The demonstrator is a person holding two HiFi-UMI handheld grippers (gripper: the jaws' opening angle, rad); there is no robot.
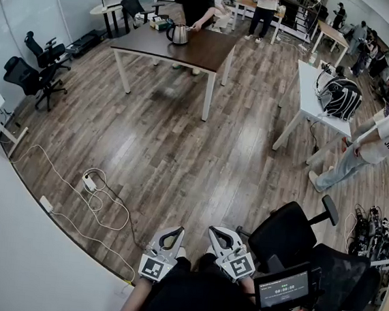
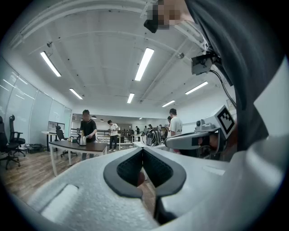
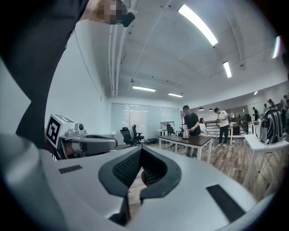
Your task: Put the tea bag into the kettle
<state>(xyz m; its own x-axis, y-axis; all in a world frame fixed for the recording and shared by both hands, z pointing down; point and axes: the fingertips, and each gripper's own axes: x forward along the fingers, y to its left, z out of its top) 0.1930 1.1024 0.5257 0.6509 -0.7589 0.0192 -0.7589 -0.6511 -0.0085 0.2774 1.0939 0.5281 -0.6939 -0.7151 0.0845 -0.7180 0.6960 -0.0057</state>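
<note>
A steel kettle (image 1: 179, 34) stands on a dark brown table (image 1: 204, 50) far across the room, with a person in black (image 1: 194, 1) right behind it. A small greenish box (image 1: 162, 24) sits beside the kettle. I cannot make out a tea bag. My left gripper (image 1: 175, 231) and right gripper (image 1: 214, 231) are held close to the body at the bottom of the head view, both shut and empty. In the left gripper view the left gripper (image 2: 142, 150) has its jaws meeting, and the kettle (image 2: 82, 140) is small and distant. The right gripper (image 3: 141, 149) points toward the kettle (image 3: 185, 133).
Black office chairs (image 1: 37, 68) stand at the left wall. A white table (image 1: 310, 94) with a striped bag (image 1: 340, 97) is at the right, next to a person (image 1: 377, 145). A power strip and cable (image 1: 90, 182) lie on the wood floor. A black chair (image 1: 289, 236) is beside me.
</note>
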